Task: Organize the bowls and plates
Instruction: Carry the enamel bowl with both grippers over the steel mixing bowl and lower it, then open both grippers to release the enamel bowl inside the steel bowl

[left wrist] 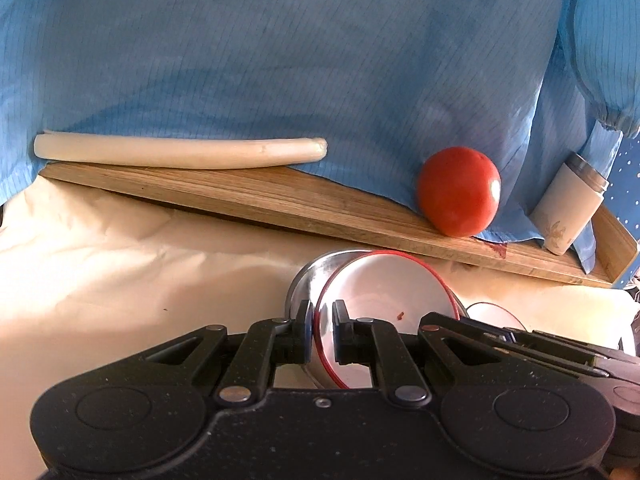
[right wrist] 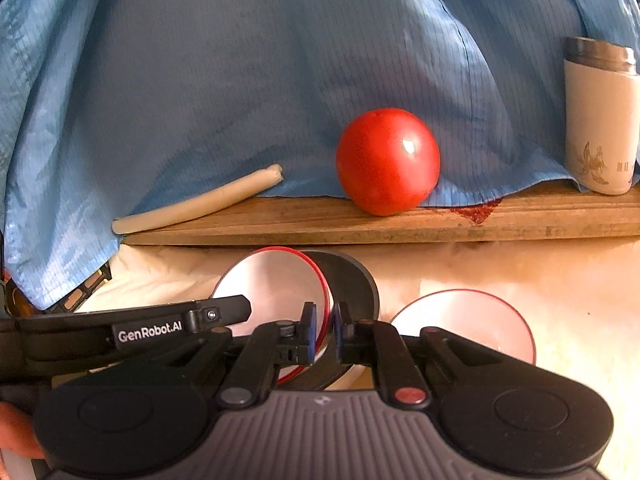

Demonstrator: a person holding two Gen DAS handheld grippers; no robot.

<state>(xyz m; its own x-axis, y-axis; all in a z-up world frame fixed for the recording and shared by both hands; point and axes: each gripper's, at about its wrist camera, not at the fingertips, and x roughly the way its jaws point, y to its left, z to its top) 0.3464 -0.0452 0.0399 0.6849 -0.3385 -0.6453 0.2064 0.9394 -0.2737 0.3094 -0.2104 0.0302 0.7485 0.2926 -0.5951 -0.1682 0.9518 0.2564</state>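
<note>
bowl: white red-rimmed bowl (left wrist: 384, 304) sits tilted inside a steel bowl (left wrist: 308, 280), both right at the fingers, low over the cloth-covered bench (left wrist: 120, 272).
left fingers: left gripper (left wrist: 322, 334) pinches the white bowl's red rim, one pad each side.
right fingers: right gripper (right wrist: 325, 334) is pressed onto a rim where the two bowls meet; which bowl it holds, cannot tell.
handling: probably light, stiff, glossy and slippery; thin rim is the sensible hold. steel wall likely slick too; white bowl may chip if dropped.
spare dish: second red-rimmed dish (right wrist: 472, 320) lies just right of the right fingers.
writing: "genrobot.ai" on the left gripper's arm; the flask (right wrist: 600, 120) beyond the fingers bears a leaf print, its small text unreadable.
</note>
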